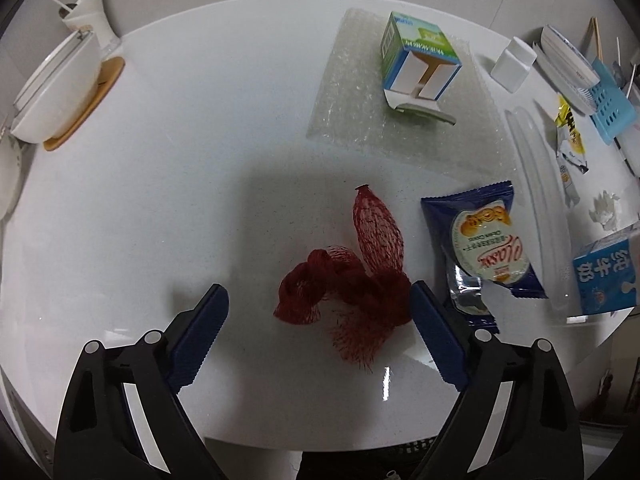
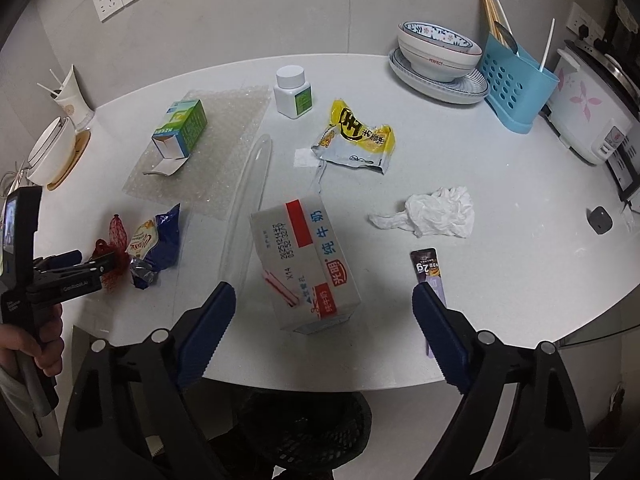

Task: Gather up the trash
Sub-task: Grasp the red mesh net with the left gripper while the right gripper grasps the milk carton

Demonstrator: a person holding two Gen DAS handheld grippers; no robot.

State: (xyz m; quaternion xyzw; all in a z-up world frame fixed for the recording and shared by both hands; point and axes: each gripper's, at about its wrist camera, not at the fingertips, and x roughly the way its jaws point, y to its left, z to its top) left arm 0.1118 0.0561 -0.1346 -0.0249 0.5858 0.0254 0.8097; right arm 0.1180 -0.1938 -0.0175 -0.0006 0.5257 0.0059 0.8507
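Observation:
A crumpled red mesh net (image 1: 352, 288) lies on the white table (image 1: 160, 184) between the open jaws of my left gripper (image 1: 320, 304), nearer the right finger. A blue cookie wrapper (image 1: 482, 248) lies just right of it. My right gripper (image 2: 324, 300) is open and empty above a milk carton (image 2: 304, 264) lying on its side. In the right wrist view the left gripper (image 2: 86, 259) shows at the far left by the red net (image 2: 114, 254). A black mesh bin (image 2: 304, 428) stands below the table's front edge.
Other trash lies about: a green box (image 2: 180, 128) on bubble wrap (image 2: 208, 148), a yellow snack bag (image 2: 356, 140), a crumpled tissue (image 2: 436, 210), a purple sachet (image 2: 430, 276), a clear plastic strip (image 2: 252, 188). Also a pill bottle (image 2: 293, 92), bowls (image 2: 438, 56), a blue utensil holder (image 2: 516, 84) and a rice cooker (image 2: 592, 104).

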